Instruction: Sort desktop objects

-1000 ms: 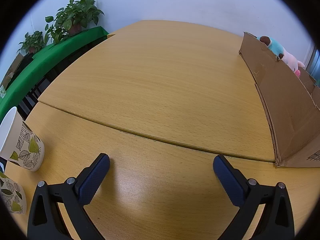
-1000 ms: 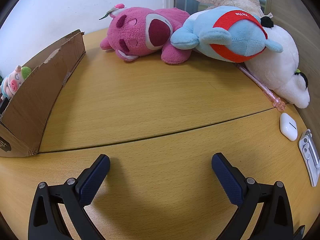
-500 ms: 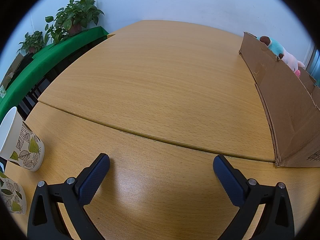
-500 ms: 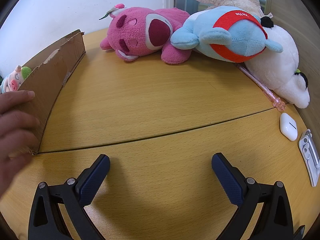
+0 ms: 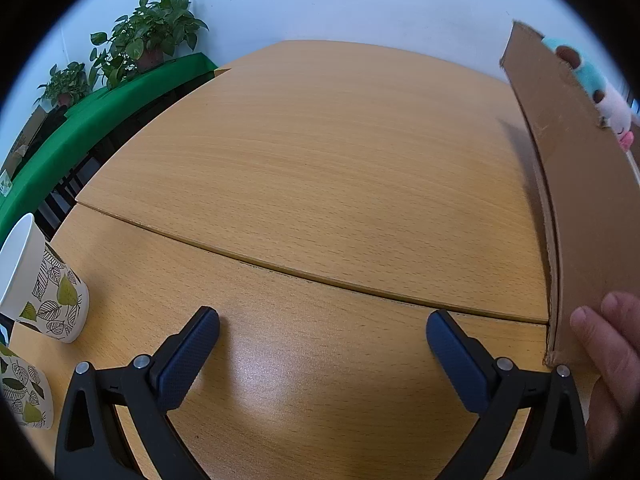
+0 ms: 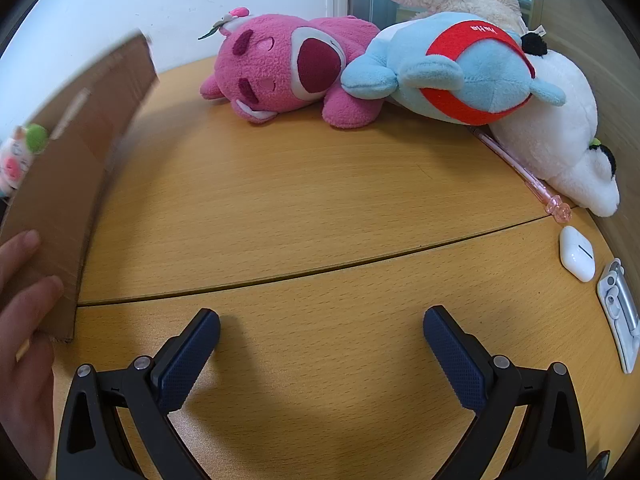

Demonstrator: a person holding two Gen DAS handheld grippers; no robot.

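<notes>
My left gripper point(image 5: 322, 334) stands open over bare wooden table, nothing between its fingers. My right gripper point(image 6: 321, 332) is open too, low over the table. A cardboard box point(image 5: 576, 184) stands between the two views, its wall point(image 6: 68, 168) blurred, with a person's hand point(image 5: 612, 356) gripping its near corner; the same hand point(image 6: 24, 320) shows in the right wrist view. A small plush point(image 5: 592, 80) peeks over the box wall. A pink plush point(image 6: 288, 72), a blue and red plush point(image 6: 460, 68) and a white plush point(image 6: 560, 128) lie at the back right.
Two leaf-patterned paper cups point(image 5: 44, 284) stand at the left edge. A pink pen point(image 6: 524, 172), a white earbud case point(image 6: 578, 252) and a silver clip-like item point(image 6: 620, 312) lie at the right edge. Potted plants point(image 5: 148, 36) sit on a green-covered bench beyond the table.
A hand came in and took hold of the box's near corner; the box has shifted and tilted, its wall now blurred. Both grippers have stayed still and open.
</notes>
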